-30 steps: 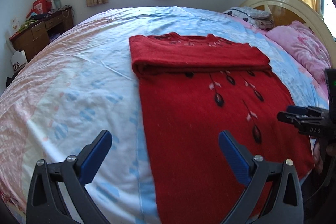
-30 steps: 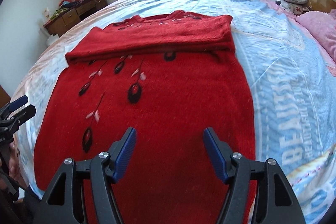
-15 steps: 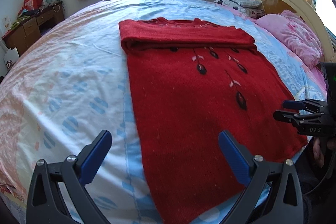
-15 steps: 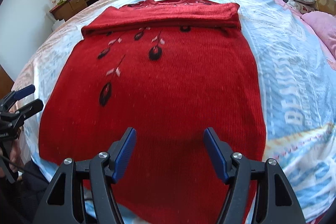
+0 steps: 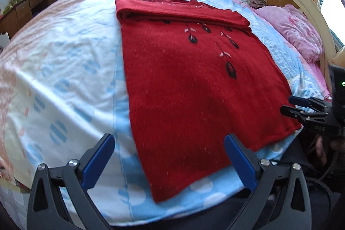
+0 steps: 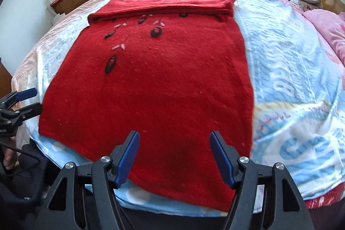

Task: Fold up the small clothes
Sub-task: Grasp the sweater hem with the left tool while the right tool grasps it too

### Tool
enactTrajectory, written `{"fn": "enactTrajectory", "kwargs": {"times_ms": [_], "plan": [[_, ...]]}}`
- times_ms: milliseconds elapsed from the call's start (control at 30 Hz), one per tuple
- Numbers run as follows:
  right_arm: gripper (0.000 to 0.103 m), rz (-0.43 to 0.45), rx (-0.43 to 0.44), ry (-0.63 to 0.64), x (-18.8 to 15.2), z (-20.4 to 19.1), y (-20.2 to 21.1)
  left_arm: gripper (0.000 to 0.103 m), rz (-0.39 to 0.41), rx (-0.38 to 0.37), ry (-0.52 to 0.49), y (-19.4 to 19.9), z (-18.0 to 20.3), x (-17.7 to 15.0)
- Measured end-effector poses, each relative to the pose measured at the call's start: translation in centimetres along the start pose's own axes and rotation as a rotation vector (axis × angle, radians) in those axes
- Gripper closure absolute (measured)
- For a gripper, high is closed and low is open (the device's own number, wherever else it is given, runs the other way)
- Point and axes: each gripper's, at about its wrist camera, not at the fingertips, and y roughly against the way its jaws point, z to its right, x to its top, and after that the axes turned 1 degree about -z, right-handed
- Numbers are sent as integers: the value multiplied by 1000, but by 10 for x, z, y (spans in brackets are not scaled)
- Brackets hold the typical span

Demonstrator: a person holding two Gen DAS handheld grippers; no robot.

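A red knitted sweater with dark embroidered leaf sprigs (image 5: 194, 87) lies flat on a bed covered by a pale blue and pink printed sheet (image 5: 71, 70). Its far end is folded back in a band; its near hem reaches the bed's near edge. The left gripper (image 5: 169, 156) hovers over the hem's left corner, jaws wide apart and empty. The right gripper (image 6: 174, 156) hovers above the hem, jaws apart, holding nothing. Open sheet lies on both sides. Its print reads partly "BEAU"; the right gripper's body reads "DAS".

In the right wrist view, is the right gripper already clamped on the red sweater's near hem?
No. The right gripper has its jaws standing apart over the red sweater, with nothing pinched between them.
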Motion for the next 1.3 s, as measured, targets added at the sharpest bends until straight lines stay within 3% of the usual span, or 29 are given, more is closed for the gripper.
{"fn": "enactTrajectory", "kwargs": {"times_ms": [233,433,633,667,700,767,1000,1133,1300], "plan": [[34,-3,-37,-54,-7,16,2,24,-76,-130,103,-1,-15,-10],[34,6,-45,-44,-9,17,5,33,-135,-147,136,-14,-18,-19],[34,0,-44,-56,-11,24,7,50,-197,-166,183,-28,-25,-28],[34,0,-45,-61,-11,27,9,60,-195,-154,171,-27,-24,-28],[34,-1,-45,-65,-12,30,10,77,-195,-150,164,-26,-24,-28],[34,0,-54,-94,-14,41,15,89,-199,-149,145,-25,-23,-29],[34,-2,-93,-166,-23,69,26,93,-156,-112,49,-12,-9,-24],[34,-41,-44,-170,-27,71,22,93,-131,-110,19,-4,-5,-19],[41,-118,-46,-129,-31,62,8,93,-145,-141,53,-12,-15,-19]]}}
